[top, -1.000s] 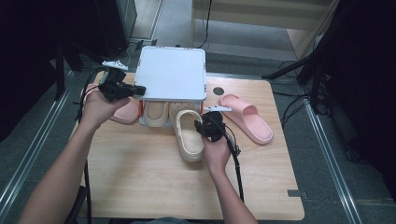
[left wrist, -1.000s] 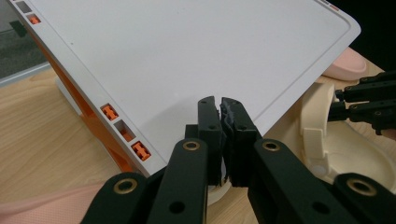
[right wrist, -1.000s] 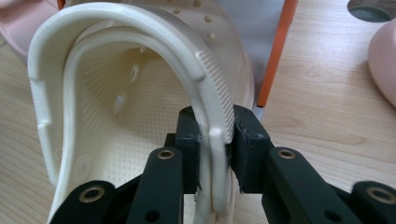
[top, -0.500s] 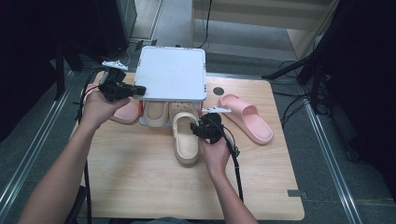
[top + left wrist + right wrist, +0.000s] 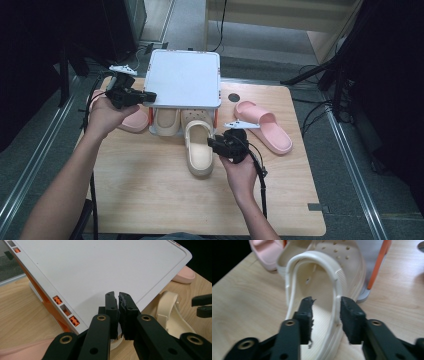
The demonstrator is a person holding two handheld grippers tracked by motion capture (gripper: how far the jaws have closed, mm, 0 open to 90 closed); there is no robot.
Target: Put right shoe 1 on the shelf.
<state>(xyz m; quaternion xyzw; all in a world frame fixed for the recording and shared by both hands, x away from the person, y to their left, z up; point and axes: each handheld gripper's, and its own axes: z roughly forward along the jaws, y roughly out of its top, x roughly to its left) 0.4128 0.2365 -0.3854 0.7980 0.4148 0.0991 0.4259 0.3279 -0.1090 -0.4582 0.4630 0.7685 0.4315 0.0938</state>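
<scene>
Two forearms are extended from 6 o'clock over the tabletop (image 5: 150,200). The left tool (image 5: 150,96) is held level at the white rack (image 5: 185,77), its jaws clenched with nothing between them. The right tool (image 5: 212,143) has just been closing; the side strap of the cream slipper (image 5: 198,150) sits between its jaws, at 9 o'clock of the right hand (image 5: 240,172), though contact cannot be told.
</scene>
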